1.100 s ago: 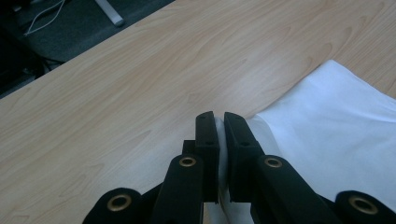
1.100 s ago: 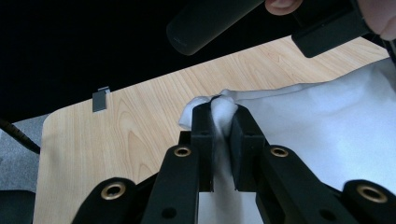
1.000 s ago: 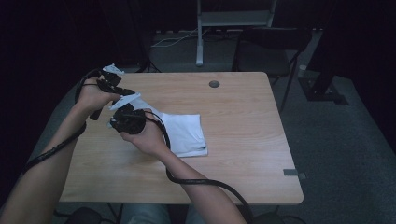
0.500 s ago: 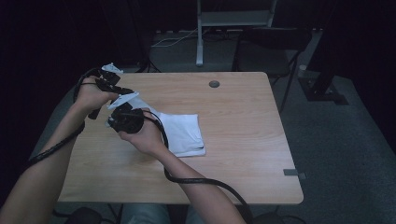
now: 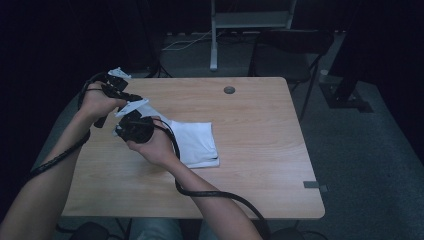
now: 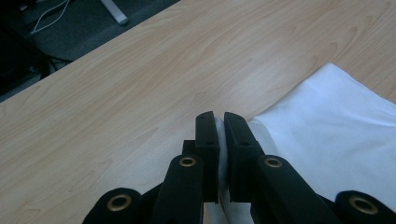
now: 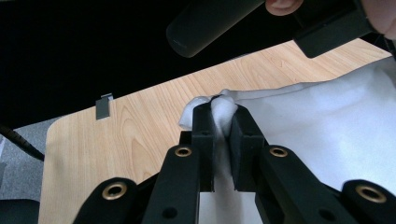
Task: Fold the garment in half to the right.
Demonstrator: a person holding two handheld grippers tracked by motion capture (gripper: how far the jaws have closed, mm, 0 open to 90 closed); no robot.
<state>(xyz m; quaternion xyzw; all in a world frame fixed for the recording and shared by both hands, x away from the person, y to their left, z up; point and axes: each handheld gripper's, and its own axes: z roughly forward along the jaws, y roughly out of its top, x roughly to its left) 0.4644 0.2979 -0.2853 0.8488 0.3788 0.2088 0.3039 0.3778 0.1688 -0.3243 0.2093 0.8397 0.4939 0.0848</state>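
Observation:
A white folded cloth (image 5: 197,141) lies on the wooden table (image 5: 260,150), left of centre. My left gripper (image 5: 131,102) sits at the cloth's far left corner, shut on the cloth's edge (image 6: 222,154), which runs up between its jaws. Nearer the person, my right gripper (image 5: 125,129) is shut on a bunched corner of the same cloth (image 7: 223,109). Both hands hold the cloth's left end a little above the table top. In the right gripper view the left gripper's handle (image 7: 210,21) crosses the top.
A small round grommet (image 5: 229,90) is set in the table's far middle. A grey tape strip (image 5: 316,185) marks the near right edge. Behind the table stand a white stand leg (image 5: 214,45) and a dark chair (image 5: 295,50).

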